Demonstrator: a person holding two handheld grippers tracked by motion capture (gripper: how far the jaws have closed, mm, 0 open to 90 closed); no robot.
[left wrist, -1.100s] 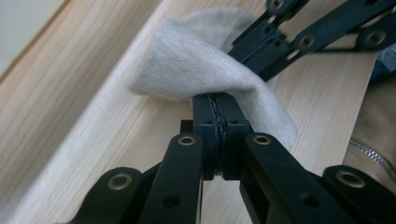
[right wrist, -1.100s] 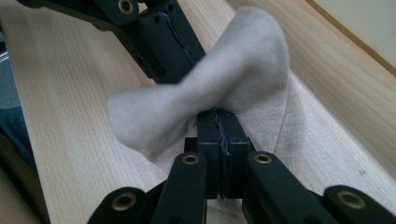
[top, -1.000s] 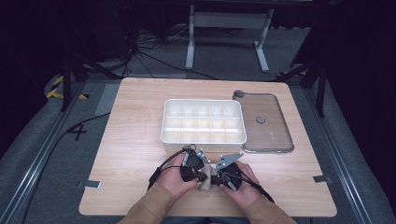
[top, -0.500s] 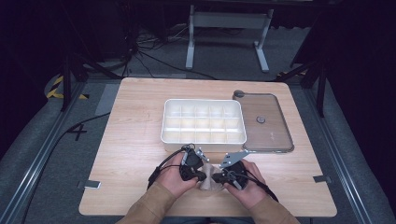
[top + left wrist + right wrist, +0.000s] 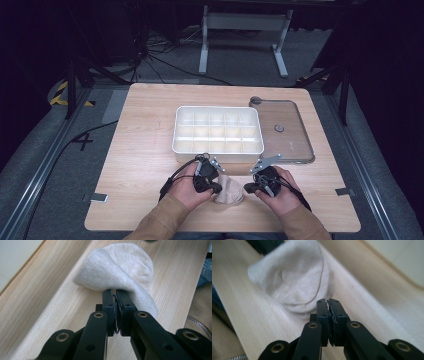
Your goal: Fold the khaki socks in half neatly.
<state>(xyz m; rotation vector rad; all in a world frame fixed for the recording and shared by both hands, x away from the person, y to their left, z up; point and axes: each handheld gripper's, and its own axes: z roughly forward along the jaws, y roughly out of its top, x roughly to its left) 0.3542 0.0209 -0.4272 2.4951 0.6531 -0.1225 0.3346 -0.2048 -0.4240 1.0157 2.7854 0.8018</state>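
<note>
Jaws of the left gripper (image 5: 116,293) clamp the sock's (image 5: 120,272) edge — the right gripper's (image 5: 327,302) are together.

1. The left tool (image 5: 116,293) has black jaws on black links with brass-coloured pivot pins.
2. The right tool (image 5: 327,302) looks alike.
3. Both sleeves (image 5: 159,220) are tan; black cables trail.

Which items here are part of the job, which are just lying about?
In the job:
- beige sock, bunched on the table between the hands
- left gripper, shut on the sock's edge
- right gripper, shut, beside the sock

Lying about:
- white compartment tray, cells look empty
- clear lid, right of the tray
- wooden table
</note>
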